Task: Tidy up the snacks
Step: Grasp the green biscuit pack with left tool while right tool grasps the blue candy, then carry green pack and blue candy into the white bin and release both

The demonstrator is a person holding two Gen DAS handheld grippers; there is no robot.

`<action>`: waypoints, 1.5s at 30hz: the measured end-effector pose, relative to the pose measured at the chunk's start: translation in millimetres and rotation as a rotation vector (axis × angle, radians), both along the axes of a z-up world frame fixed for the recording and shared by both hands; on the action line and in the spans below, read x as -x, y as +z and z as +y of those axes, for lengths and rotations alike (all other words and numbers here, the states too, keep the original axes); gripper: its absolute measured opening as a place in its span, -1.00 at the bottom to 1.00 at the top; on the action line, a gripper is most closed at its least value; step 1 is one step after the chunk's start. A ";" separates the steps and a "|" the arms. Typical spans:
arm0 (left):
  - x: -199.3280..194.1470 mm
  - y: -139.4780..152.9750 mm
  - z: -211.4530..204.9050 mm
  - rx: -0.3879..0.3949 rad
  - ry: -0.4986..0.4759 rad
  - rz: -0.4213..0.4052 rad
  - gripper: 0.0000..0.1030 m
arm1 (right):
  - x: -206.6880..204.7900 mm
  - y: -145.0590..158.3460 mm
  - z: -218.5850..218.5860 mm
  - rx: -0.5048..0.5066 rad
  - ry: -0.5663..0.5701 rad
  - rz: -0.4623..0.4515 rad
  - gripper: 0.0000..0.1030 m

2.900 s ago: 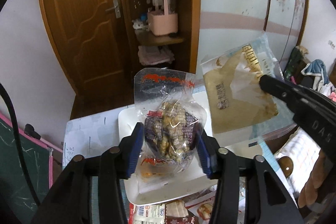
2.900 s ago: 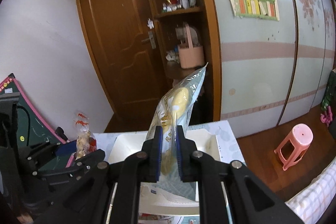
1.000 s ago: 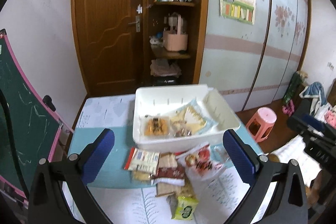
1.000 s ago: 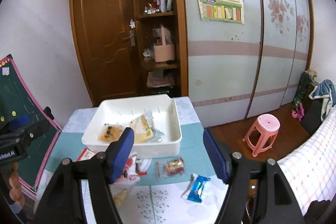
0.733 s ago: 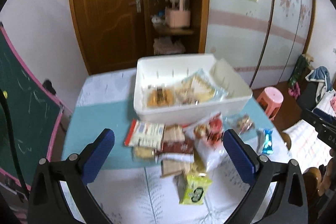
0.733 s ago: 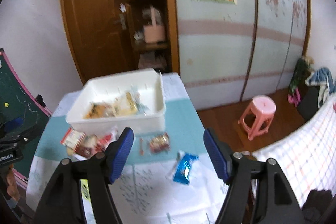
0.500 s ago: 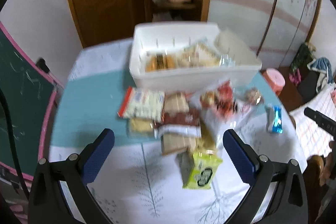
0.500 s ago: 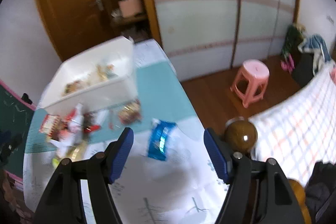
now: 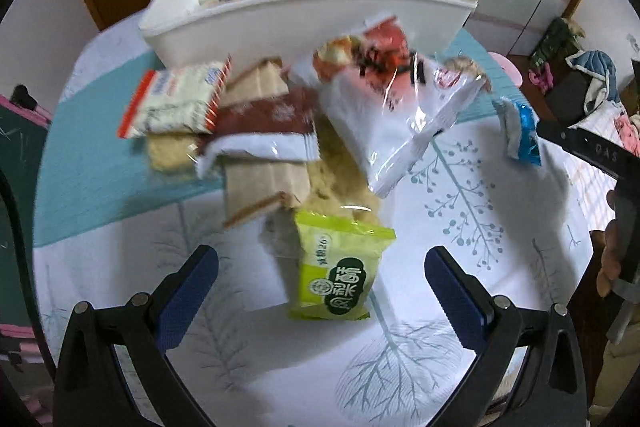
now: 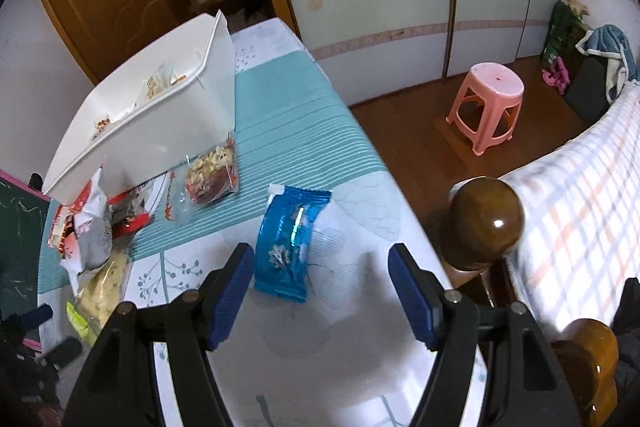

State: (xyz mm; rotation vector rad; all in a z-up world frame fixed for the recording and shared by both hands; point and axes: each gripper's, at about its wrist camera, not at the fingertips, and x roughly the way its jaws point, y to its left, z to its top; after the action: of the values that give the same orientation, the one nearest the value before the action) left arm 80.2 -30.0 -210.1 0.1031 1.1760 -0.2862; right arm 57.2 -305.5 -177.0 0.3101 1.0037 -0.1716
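Note:
A white bin (image 9: 304, 7) with a few snack packs inside stands at the far side of the table. In front of it lies a heap of packets: a white-and-red one (image 9: 176, 101), a brown one (image 9: 260, 123), a clear bag with red print (image 9: 384, 83). My left gripper (image 9: 320, 275) hangs open just above a green packet (image 9: 340, 267). My right gripper (image 10: 322, 275) is open over the table, its left finger beside a blue packet (image 10: 290, 233). A small clear pack of nuts (image 10: 212, 171) lies near the bin (image 10: 160, 99).
The table edge runs along the right, with a wooden bedpost knob (image 10: 486, 223) and a checked blanket (image 10: 580, 187) close by. A pink stool (image 10: 490, 99) stands on the floor. A green chalkboard (image 9: 16, 131) leans at the left.
Both grippers dropped their earlier snacks into the bin, then sank and tilted down toward the table. The green packet now lies between the left fingers, the blue packet by the right ones.

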 end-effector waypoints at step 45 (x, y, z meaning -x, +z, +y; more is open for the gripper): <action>17.3 -4.6 42.0 0.120 0.081 0.125 -0.28 | 25.9 -0.5 80.5 0.022 0.269 0.020 -0.44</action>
State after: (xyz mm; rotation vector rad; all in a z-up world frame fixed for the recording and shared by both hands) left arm 62.8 12.0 -214.6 -0.0682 1.2809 -0.2947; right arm 31.3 -225.0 -177.5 0.1517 1.0521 0.0581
